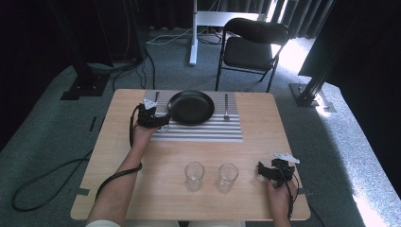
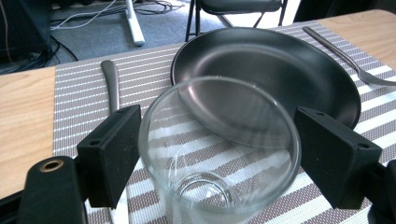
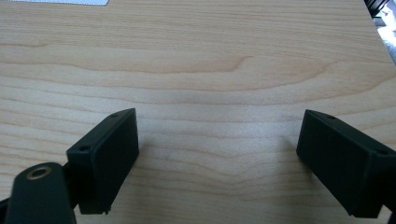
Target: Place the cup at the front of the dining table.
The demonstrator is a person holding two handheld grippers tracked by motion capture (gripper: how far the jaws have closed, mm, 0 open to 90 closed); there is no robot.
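A clear drinking glass [image 2: 224, 186] stands between the jaws of my left gripper [image 2: 218, 156], which touch its rim on both sides, so the gripper is shut on it. The glass [image 1: 161, 126] rests on the striped placemat [image 1: 203, 133], just left of the black plate [image 1: 191, 107]. My right gripper [image 1: 261, 169] rests low over bare wood near the front right corner. In the right gripper view its jaws [image 3: 217, 156] stand wide open with nothing between them.
A knife [image 2: 111, 79] lies on the placemat left of the plate [image 2: 280, 65], and a fork [image 1: 226, 106] lies to its right. Two more empty glasses [image 1: 194, 176] [image 1: 227, 177] stand near the table's front edge. A black chair [image 1: 253, 45] stands beyond the table.
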